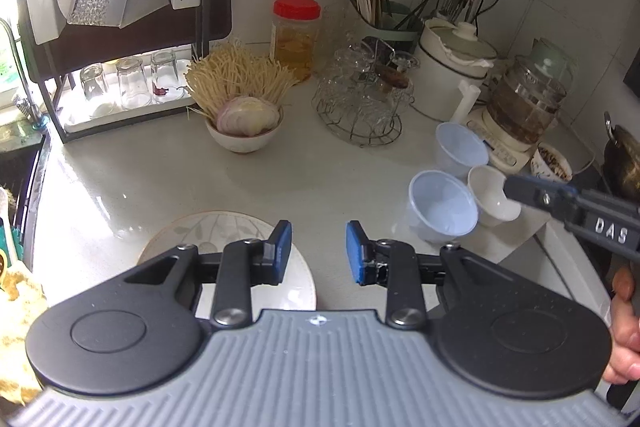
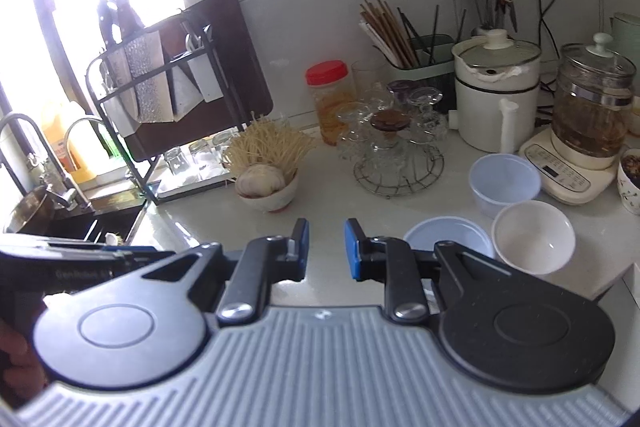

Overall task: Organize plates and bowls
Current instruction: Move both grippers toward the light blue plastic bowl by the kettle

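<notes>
Here — left hand-held gripper (image 1: 316,247) level over plate (image 1: 176,235), jaws apart.

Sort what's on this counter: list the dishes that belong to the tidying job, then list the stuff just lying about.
For the job: patterned plate; near blue bowl; far blue bowl; white bowl.

Just lying about: red-lidded jar; bowl of noodles and onion; wire rack of glassware; chopstick holder; white pot; glass kettle.
</notes>
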The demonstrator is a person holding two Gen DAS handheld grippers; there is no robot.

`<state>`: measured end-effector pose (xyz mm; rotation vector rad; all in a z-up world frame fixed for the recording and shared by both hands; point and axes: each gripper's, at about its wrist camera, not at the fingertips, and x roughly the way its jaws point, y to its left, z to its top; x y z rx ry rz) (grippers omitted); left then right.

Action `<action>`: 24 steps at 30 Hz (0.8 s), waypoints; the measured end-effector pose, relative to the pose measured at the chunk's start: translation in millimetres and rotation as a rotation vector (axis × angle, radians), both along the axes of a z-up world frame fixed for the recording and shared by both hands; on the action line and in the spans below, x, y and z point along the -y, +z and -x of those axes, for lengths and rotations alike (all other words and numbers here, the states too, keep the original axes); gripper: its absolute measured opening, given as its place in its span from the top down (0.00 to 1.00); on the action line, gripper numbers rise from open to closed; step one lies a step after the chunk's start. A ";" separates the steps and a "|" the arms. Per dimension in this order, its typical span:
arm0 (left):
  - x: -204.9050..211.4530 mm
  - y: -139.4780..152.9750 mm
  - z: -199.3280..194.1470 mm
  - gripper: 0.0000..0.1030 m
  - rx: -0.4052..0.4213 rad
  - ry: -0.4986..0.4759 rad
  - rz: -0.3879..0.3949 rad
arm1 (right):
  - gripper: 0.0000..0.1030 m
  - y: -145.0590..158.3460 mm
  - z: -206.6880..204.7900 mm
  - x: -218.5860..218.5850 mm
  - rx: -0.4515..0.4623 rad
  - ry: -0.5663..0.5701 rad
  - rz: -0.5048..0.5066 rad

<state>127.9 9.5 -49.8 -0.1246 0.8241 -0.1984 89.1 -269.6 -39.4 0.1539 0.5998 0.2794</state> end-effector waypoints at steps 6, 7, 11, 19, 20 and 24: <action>14.9 3.8 7.5 0.66 0.007 -0.025 0.019 | 0.77 -0.6 21.4 21.2 0.022 -0.006 0.030; 16.9 1.8 9.4 0.66 0.006 -0.025 0.028 | 0.77 -1.4 25.9 22.0 0.041 0.001 0.036; 28.6 -9.8 15.9 0.66 0.009 -0.028 0.018 | 0.77 -13.3 35.5 22.0 0.039 -0.011 0.073; 38.8 -28.3 19.2 0.65 -0.016 -0.095 0.021 | 0.77 -30.6 42.3 19.5 -0.047 -0.076 0.031; 38.2 -30.1 18.4 0.65 -0.017 -0.106 0.027 | 0.77 -32.4 42.2 18.0 -0.051 -0.087 0.037; 32.5 -35.4 12.3 0.65 -0.025 -0.146 0.037 | 0.77 -36.6 39.4 11.7 -0.081 -0.142 0.025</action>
